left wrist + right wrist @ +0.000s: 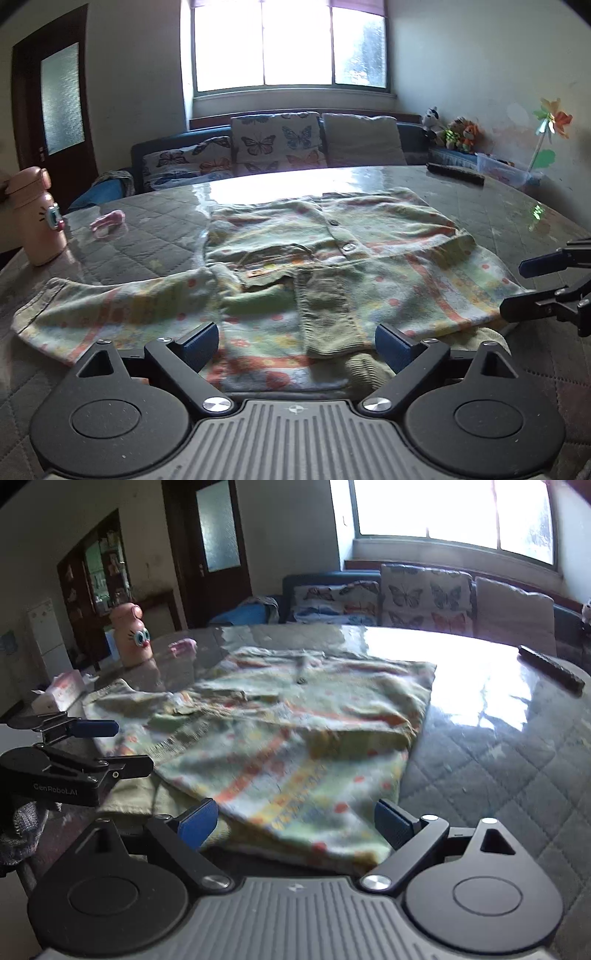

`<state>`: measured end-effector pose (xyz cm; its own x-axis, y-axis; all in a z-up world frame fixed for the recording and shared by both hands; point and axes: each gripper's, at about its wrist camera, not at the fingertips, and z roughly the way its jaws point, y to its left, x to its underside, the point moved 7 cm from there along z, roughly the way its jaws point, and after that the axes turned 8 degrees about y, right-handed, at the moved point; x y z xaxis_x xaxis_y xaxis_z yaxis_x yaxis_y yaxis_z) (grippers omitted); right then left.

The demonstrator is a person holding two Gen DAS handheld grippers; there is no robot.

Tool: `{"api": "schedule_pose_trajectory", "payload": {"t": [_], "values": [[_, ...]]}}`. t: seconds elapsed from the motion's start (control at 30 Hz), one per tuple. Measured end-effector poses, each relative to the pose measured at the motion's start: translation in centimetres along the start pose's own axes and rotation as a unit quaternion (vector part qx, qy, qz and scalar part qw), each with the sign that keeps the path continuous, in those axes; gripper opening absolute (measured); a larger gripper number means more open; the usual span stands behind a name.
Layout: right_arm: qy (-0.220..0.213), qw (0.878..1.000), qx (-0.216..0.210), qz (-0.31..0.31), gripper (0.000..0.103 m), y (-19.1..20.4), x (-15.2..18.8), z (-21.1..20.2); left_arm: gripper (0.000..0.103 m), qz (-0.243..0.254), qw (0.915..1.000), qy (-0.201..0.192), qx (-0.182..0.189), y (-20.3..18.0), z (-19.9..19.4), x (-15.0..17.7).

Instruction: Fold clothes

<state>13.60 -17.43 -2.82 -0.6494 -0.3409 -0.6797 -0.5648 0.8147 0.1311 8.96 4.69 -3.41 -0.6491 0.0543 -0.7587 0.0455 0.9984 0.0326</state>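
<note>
One shirt (332, 258); one pink bottle (35, 218); two grippers, left gripper (297, 345), right gripper (295, 823); three cushions (275, 138).

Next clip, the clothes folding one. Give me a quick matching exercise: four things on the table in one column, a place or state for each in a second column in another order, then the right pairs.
Things
1. patterned shirt
2. pink bottle
3. dark bar-shaped object
4. left gripper

Places or states
A. upright near the table's left edge
B. open, above the shirt's near hem
C. spread out in the middle of the table, one sleeve out to the left
D. lying near the far right edge

Pairs: 1-C, 2-A, 3-D, 4-B
</note>
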Motion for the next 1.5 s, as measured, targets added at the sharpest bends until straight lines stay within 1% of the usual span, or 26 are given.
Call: {"api": "schedule_pose_trajectory", "payload": {"t": [0.07,0.13,0.2,0.37,0.4,0.43,0.5,0.6,0.7,0.73,0.87,0.93,1.07,1.17,1.2,1.3,1.33,1.47,1.5], "values": [[0.007,1.000,-0.007,-0.002,0.096,0.4,0.0,0.8,0.096,-0.013,0.9999,-0.004,-0.011,1.1,-0.4,0.0],[0.018,1.000,-0.004,-0.006,0.097,0.7,0.2,1.8,0.096,-0.026,0.9993,-0.006,-0.026,2.4,-0.8,0.2],[0.017,1.000,-0.004,-0.007,0.099,0.9,0.2,2.0,0.096,-0.041,0.9981,-0.007,-0.045,4.2,-1.1,0.3],[0.011,1.000,-0.008,-0.007,0.101,1.3,-0.1,2.2,0.095,-0.079,0.9909,-0.011,-0.108,9.6,-1.6,0.4],[0.011,1.000,-0.007,-0.009,0.101,1.2,-0.1,2.3,0.094,-0.090,0.9887,-0.012,-0.119,10.8,-1.6,0.3],[0.012,1.000,-0.004,-0.010,0.103,1.3,0.0,2.6,0.091,-0.102,0.9862,-0.013,-0.129,11.9,-1.7,0.1],[0.011,1.000,0.000,-0.015,0.103,1.4,0.1,2.8,0.087,-0.129,0.9804,-0.012,-0.148,14.4,-1.7,-0.1],[0.008,1.000,0.004,-0.017,0.103,1.5,0.2,2.8,0.079,-0.165,0.9695,-0.002,-0.181,17.9,-1.3,0.0],[0.001,1.000,0.007,-0.020,0.103,1.5,0.4,2.8,0.074,-0.193,0.9602,0.006,-0.202,20.6,-0.9,0.2],[-0.001,1.000,0.009,-0.022,0.103,1.5,0.4,2.8,0.071,-0.201,0.9575,0.008,-0.206,21.4,-0.8,0.4],[-0.003,1.000,0.009,-0.024,0.103,1.5,0.5,2.9,0.067,-0.229,0.9503,0.021,-0.209,23.4,-0.3,0.9],[-0.004,1.000,0.007,-0.023,0.103,1.4,0.5,2.9,0.060,-0.246,0.9474,0.026,-0.203,24.1,0.1,1.2],[-0.003,1.000,0.011,-0.025,0.103,1.6,0.5,2.9,0.055,-0.268,0.9443,0.033,-0.188,24.6,0.5,1.6],[-0.001,0.999,0.017,-0.031,0.103,1.7,0.5,3.1,0.055,-0.268,0.9438,0.032,-0.190,24.6,0.7,1.5],[0.000,0.999,0.020,-0.033,0.103,1.8,0.6,3.1,0.053,-0.268,0.9438,0.032,-0.191,24.6,0.7,1.4],[0.001,0.999,0.022,-0.035,0.103,1.8,0.6,3.1,0.042,-0.262,0.9445,0.033,-0.195,24.7,0.9,1.3],[0.001,0.999,0.022,-0.035,0.103,1.8,0.6,3.1,0.035,-0.259,0.9451,0.033,-0.196,24.7,0.9,1.2],[0.002,0.999,0.023,-0.036,0.103,1.9,0.6,3.2,0.018,-0.254,0.9477,0.032,-0.191,24.9,1.1,1.0],[0.002,0.999,0.024,-0.037,0.103,1.9,0.6,3.2,0.011,-0.253,0.9488,0.032,-0.187,24.9,1.2,1.0]]}}
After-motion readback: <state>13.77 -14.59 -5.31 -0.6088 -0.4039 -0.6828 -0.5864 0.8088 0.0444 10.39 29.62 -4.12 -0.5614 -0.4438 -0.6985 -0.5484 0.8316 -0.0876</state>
